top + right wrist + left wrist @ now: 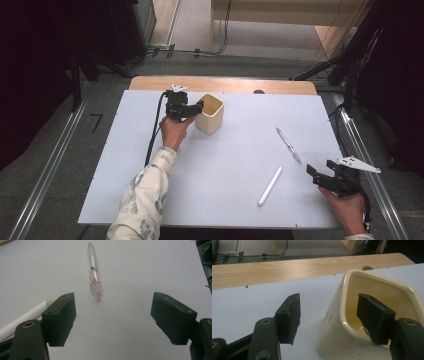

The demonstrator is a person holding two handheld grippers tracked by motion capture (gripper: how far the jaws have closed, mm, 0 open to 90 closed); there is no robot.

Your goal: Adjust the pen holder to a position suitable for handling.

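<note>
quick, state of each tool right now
Left tool: open, jaws astride the cup wall, one inside, not clamped.
Right tool: open, holding nothing, facing the pen.

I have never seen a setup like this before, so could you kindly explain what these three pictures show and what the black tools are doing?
A person sits at a white table holding a two-jaw black gripper in each hand. The high view looks down from above; each of the other two pictures comes from a camera riding on one gripper. The left gripper is open, with one jaw inside and one outside the wall of a cream cup, not yet squeezing it. The right gripper is open and holds nothing, pointing at a clear pen. A white stick lies nearby.
</note>
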